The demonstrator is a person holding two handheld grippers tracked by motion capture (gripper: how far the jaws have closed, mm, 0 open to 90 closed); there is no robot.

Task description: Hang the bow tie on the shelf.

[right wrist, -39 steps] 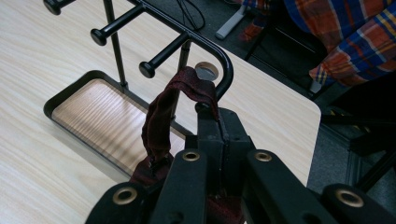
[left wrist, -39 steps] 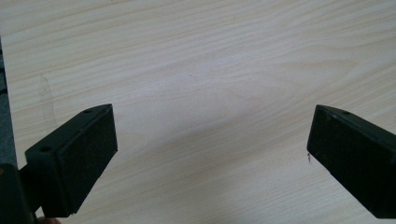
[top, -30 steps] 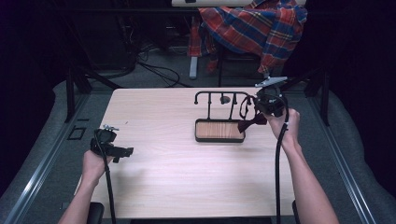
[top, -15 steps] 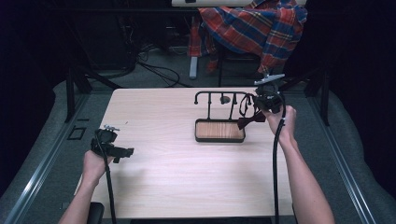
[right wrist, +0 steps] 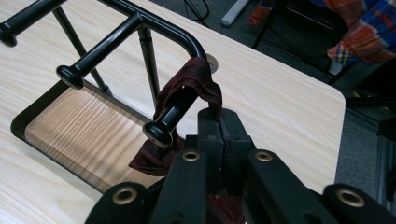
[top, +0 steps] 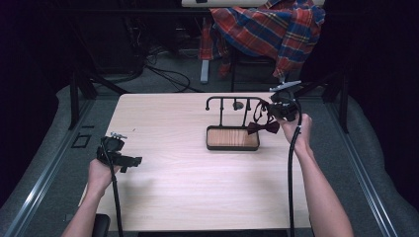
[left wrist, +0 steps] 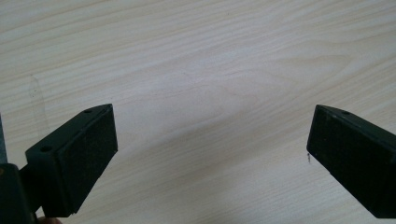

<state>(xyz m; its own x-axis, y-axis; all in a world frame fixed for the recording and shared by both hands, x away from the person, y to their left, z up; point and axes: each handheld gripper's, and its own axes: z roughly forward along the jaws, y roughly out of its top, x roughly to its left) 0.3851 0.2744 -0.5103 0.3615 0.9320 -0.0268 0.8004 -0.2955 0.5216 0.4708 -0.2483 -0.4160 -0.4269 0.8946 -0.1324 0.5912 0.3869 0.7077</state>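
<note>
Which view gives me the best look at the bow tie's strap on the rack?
The right gripper view: the bow tie strap loops over a rack arm, pinched by the right hand-held gripper. In the high view the bow tie is small beside the rack. The left gripper view looks at bare table.

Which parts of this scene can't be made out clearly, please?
- Bow tie, right gripper view: its lower part is hidden behind the shut right tool.
- Rack, high view: the small thing on its bar is too small to identify.
- Left tool, left gripper view: both arms cut off by the edges.
</note>
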